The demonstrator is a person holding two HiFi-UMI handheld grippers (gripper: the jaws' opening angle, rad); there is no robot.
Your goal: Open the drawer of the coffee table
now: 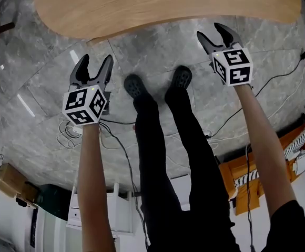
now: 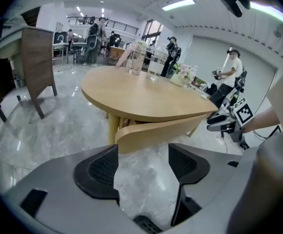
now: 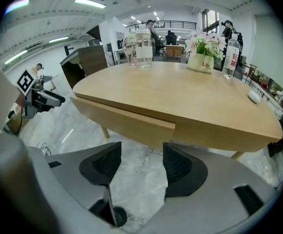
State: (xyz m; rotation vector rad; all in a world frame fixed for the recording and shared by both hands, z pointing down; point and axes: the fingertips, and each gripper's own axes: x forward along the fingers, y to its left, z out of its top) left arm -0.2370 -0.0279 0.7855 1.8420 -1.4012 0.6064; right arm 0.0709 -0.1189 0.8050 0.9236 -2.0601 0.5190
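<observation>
The light wooden coffee table (image 1: 163, 4) fills the top of the head view. Its curved drawer front (image 2: 161, 133) sits just under the tabletop, slightly out from it in the left gripper view; in the right gripper view the drawer front (image 3: 124, 121) ends at a step below the table edge. My left gripper (image 1: 93, 67) hovers over the floor short of the table, open, with nothing between its pads (image 2: 100, 172). My right gripper (image 1: 219, 34) is nearer the table edge, also open and empty, pads (image 3: 180, 167) apart.
Glass jars (image 3: 141, 45), a flower pot (image 3: 202, 57), a bottle (image 3: 231, 57) and a small white object (image 3: 254, 97) stand on the table. A wooden chair (image 2: 34, 65) is at left. Cables (image 1: 115, 135) trail over the marble floor beside the person's shoes (image 1: 181, 77). People stand in the background.
</observation>
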